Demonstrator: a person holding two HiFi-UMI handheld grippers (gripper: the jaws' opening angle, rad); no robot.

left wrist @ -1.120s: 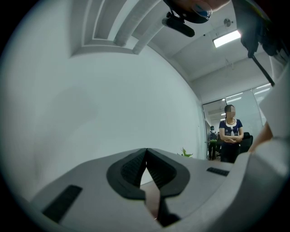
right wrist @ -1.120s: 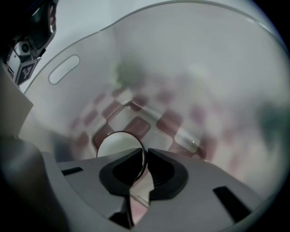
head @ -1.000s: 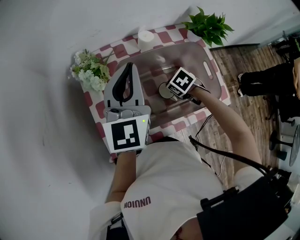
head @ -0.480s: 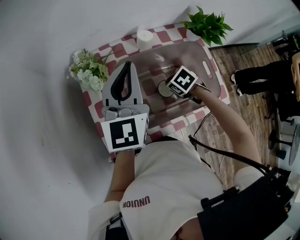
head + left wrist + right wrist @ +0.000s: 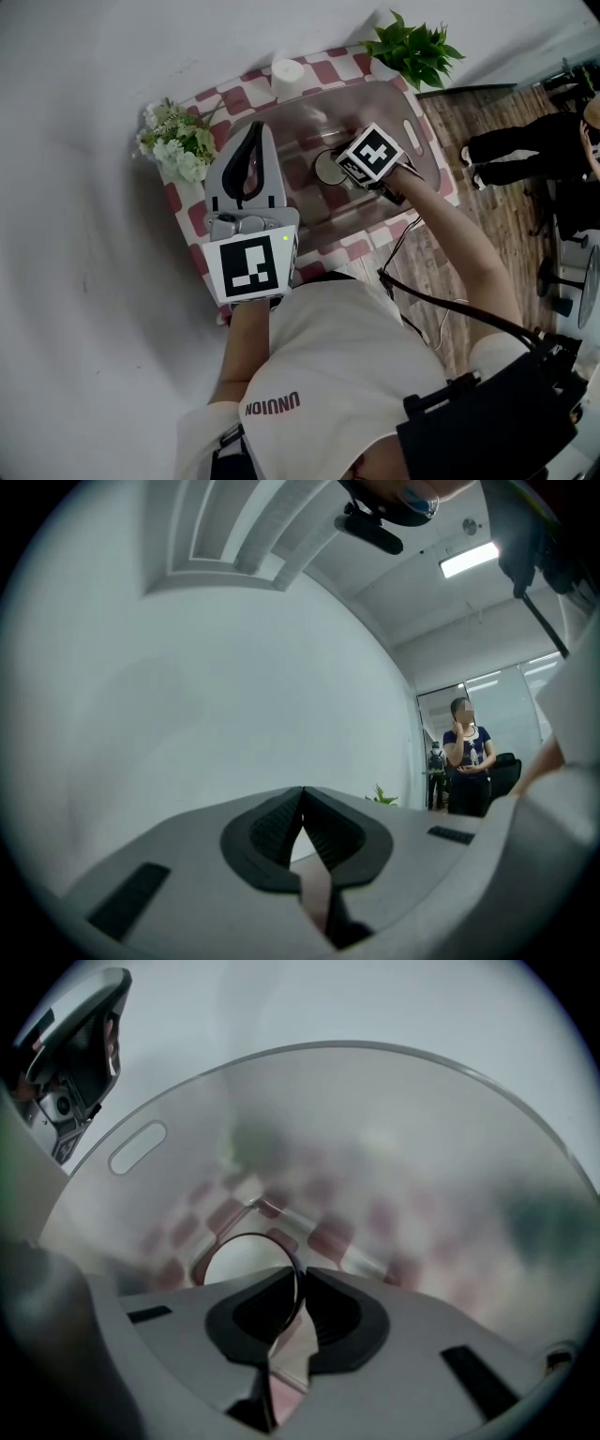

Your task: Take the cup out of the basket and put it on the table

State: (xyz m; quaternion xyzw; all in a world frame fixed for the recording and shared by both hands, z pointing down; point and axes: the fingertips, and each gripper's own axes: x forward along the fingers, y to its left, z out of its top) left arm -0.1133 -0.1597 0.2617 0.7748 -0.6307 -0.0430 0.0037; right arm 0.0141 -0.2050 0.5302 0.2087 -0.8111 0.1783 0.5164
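Note:
In the head view a clear cup [image 5: 325, 169] sits inside the translucent basket [image 5: 427, 142] on the pink-checkered table [image 5: 187, 220]. My right gripper [image 5: 337, 170] reaches into the basket, shut on the cup's rim. The right gripper view shows that thin rim pinched between the jaws of the right gripper [image 5: 298, 1279], with the cup [image 5: 242, 1258] to their left and the basket wall [image 5: 375, 1129] curving all round. My left gripper [image 5: 252, 130] hovers over the table's left part, shut and holding nothing. In its own view the left gripper [image 5: 302, 803] points at a white wall.
A white cylinder [image 5: 288, 72] stands at the table's far edge. White flowers [image 5: 178, 145] stand at its left corner and a green plant [image 5: 417, 47] at its far right. A person [image 5: 525, 155] sits on the wooden floor side at the right.
My right gripper and the cup in it have shifted slightly toward the basket's far side. The left gripper has stayed where it was.

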